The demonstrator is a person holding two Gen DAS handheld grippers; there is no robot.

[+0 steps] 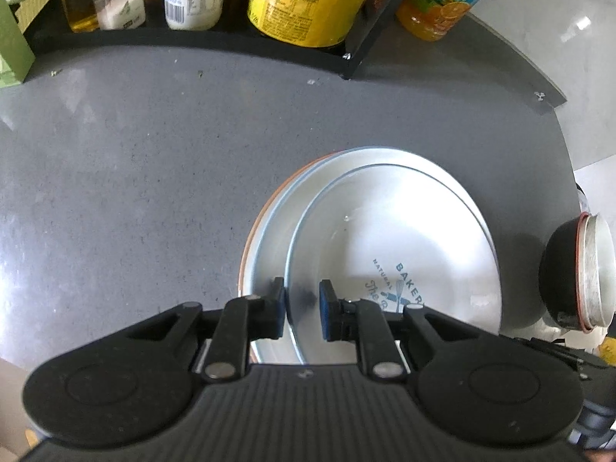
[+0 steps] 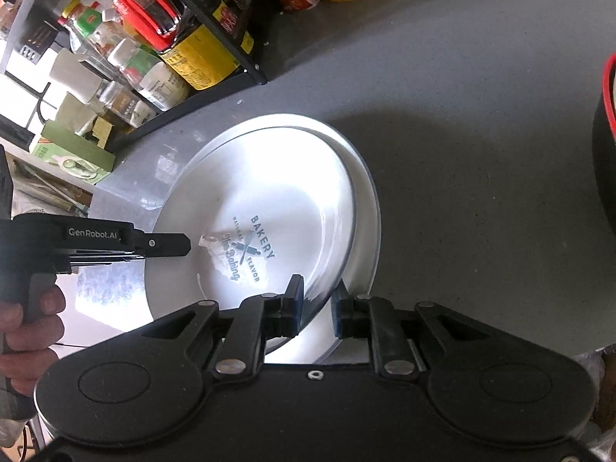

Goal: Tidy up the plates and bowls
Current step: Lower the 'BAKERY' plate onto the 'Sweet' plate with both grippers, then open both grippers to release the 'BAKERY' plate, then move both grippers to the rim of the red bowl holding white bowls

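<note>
A white plate with a blue rim and a "BAKERY" print [image 1: 385, 238] [image 2: 269, 192] lies on top of a stack, shifted off centre. Under it is a larger white plate [image 1: 275, 231] [image 2: 365, 208], and an orange-rimmed plate [image 1: 257, 213] shows at the bottom. My left gripper [image 1: 302, 302] is shut on the top plate's near rim; in the right wrist view it [image 2: 184, 245] reaches in from the left. My right gripper [image 2: 316, 308] straddles the opposite rim, jaws slightly apart and not pressing. A black bowl with a red rim [image 1: 558, 269] [image 2: 608, 154] holds a metal bowl.
A black rack [image 1: 192, 40] [image 2: 246, 61] with bottles and jars runs along the back of the grey counter [image 1: 134, 173]. An orange drink bottle [image 1: 435, 0] stands beside it and a green box [image 1: 11, 46] at the far left. A person's hand [image 2: 27, 327] holds the left gripper's handle.
</note>
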